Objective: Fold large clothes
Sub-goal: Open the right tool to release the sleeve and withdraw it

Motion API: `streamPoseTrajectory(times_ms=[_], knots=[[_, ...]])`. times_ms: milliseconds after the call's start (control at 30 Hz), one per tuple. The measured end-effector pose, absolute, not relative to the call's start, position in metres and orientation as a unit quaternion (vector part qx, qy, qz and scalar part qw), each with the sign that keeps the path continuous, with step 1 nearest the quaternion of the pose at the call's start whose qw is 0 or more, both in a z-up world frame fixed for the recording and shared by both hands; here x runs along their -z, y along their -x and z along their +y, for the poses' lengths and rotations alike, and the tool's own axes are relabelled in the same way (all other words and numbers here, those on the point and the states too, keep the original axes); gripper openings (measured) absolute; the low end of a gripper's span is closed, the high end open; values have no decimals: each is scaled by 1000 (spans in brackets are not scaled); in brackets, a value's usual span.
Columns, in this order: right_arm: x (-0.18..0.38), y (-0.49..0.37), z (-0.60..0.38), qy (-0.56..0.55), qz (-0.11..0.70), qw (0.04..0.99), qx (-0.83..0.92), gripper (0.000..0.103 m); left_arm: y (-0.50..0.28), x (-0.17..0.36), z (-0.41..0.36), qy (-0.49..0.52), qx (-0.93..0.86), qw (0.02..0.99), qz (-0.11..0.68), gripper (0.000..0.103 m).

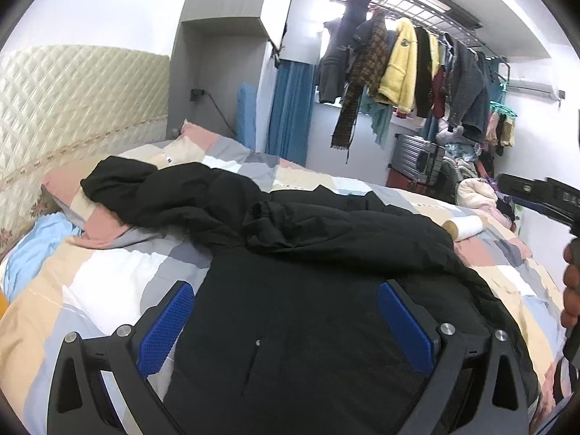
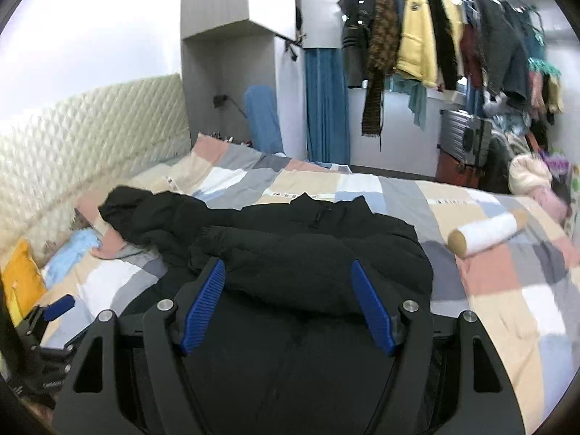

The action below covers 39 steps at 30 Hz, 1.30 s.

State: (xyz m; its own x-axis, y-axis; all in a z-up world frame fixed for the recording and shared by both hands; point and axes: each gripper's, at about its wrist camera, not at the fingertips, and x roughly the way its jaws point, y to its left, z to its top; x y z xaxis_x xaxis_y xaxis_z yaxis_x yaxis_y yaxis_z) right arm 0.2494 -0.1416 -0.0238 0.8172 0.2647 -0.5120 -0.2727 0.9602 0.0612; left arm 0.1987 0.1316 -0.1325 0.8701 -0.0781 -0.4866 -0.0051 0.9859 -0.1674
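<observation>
A large black padded jacket point(image 1: 326, 253) lies spread on the patchwork bed cover point(image 1: 108, 275). One sleeve is folded across its body and another part trails left toward the pillow. My left gripper point(image 1: 286, 286) hovers open over the jacket's lower body, its blue pads point(image 1: 166, 322) wide apart and holding nothing. In the right wrist view the jacket point(image 2: 308, 253) fills the middle. My right gripper point(image 2: 288, 264) stands open above the folded sleeve, with nothing between its pads point(image 2: 203, 301). A hand point(image 1: 571, 282) on the right tool shows at the left view's right edge.
A white roll with a cardboard core point(image 2: 485, 235) lies on the bed right of the jacket. The quilted headboard point(image 1: 72, 101) is at the left, with a pink pillow point(image 1: 69, 188) below it. A crowded clothes rack point(image 1: 417, 65) and a suitcase point(image 1: 417, 159) stand beyond the bed.
</observation>
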Motion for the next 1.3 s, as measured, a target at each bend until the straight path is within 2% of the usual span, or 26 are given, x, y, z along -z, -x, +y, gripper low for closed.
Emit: streamPoseTrajectory(times_ms=[167, 367, 533, 1133, 1233, 1300], knots=[[28, -215, -187, -45, 268, 954, -126, 75, -190, 132, 120, 80, 34, 964, 252, 102], [46, -173, -208, 11, 265, 960, -88, 78, -185, 132, 108, 74, 43, 966, 245, 102], [66, -147, -234, -15, 283, 955, -86, 79, -186, 138, 105, 70, 44, 964, 254, 102], [85, -101, -246, -46, 294, 947, -122, 82, -202, 156, 84, 119, 84, 946, 291, 103], [88, -95, -251, -52, 298, 946, -116, 88, -209, 154, 90, 145, 86, 940, 296, 103], [93, -93, -255, -56, 302, 945, -108, 97, -218, 150, 103, 168, 84, 934, 304, 103]])
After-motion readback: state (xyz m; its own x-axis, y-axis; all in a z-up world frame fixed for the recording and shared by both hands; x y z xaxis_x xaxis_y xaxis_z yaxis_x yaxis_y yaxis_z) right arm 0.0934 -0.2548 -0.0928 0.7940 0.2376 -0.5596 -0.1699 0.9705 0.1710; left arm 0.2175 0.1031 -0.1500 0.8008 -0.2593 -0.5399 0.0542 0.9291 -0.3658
